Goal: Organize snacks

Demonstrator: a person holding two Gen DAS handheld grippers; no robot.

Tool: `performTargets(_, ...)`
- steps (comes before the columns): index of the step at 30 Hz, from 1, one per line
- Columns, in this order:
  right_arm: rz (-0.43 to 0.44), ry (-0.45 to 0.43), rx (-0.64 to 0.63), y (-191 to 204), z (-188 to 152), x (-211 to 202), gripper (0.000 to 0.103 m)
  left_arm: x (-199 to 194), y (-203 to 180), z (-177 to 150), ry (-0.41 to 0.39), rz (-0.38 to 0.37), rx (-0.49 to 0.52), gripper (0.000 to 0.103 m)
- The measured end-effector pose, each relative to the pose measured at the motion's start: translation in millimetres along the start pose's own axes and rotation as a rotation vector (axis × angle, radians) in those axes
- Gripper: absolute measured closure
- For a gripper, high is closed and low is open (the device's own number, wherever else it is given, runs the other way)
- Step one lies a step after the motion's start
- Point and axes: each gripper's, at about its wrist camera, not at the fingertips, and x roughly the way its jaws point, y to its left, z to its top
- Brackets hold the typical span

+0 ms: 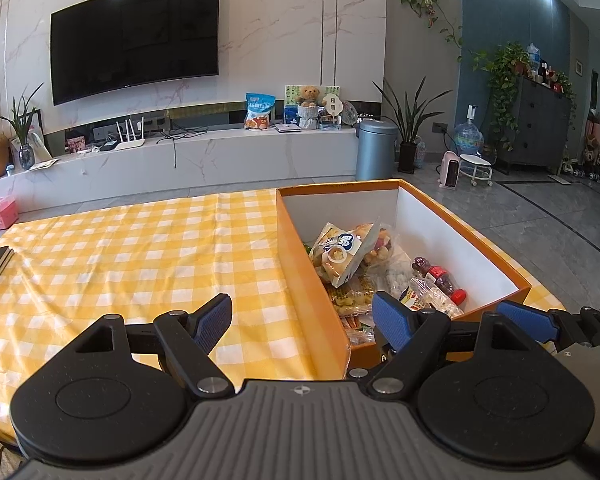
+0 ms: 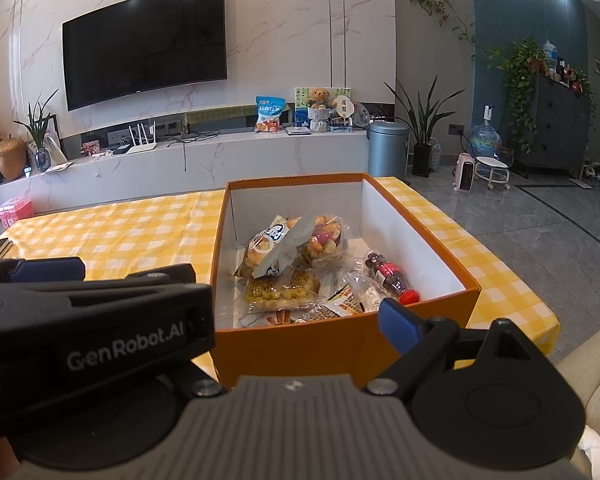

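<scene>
While both grippers hang short of the box, nothing is held and the snacks lie inside it already.

Left gripper [image 1: 300, 320]: fingers spread wide, nothing between them, one pad over the checked cloth, the other over the box's near corner.
Right gripper [image 2: 260, 312]: its right finger [image 2: 398, 322] shows at 4 o'clock; the left one is hidden behind the other tool's body, yet the jaws read as wide apart and empty.
Orange box [image 2: 340, 344]: open, on the yellow checked tablecloth [image 1: 120, 248], at 2 o'clock in the left wrist view and dead centre in the right.
Snacks: a puffed snack bag [image 2: 270, 248] leans at 12 o'clock in the heap, a flat yellow packet [image 2: 280, 290] sits just nearer, and a small red-capped bottle [image 2: 390, 278] lies at 3 o'clock against the right wall.
Step in hand: likely a pause, with the table bare of snacks.
Next move: if sorting goes on, reach down over the near wall and close on one packet alone; the crinkly wrappers overlap and may drag a neighbour.
</scene>
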Motion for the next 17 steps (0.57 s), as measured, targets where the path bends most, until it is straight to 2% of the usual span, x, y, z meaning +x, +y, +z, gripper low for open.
performTargets(17,0.002,0.007,-0.012,-4.2,-1.0,1.5,0.014,0.4,-1.8,-4.1,0.008,0.003,-0.006,0.009)
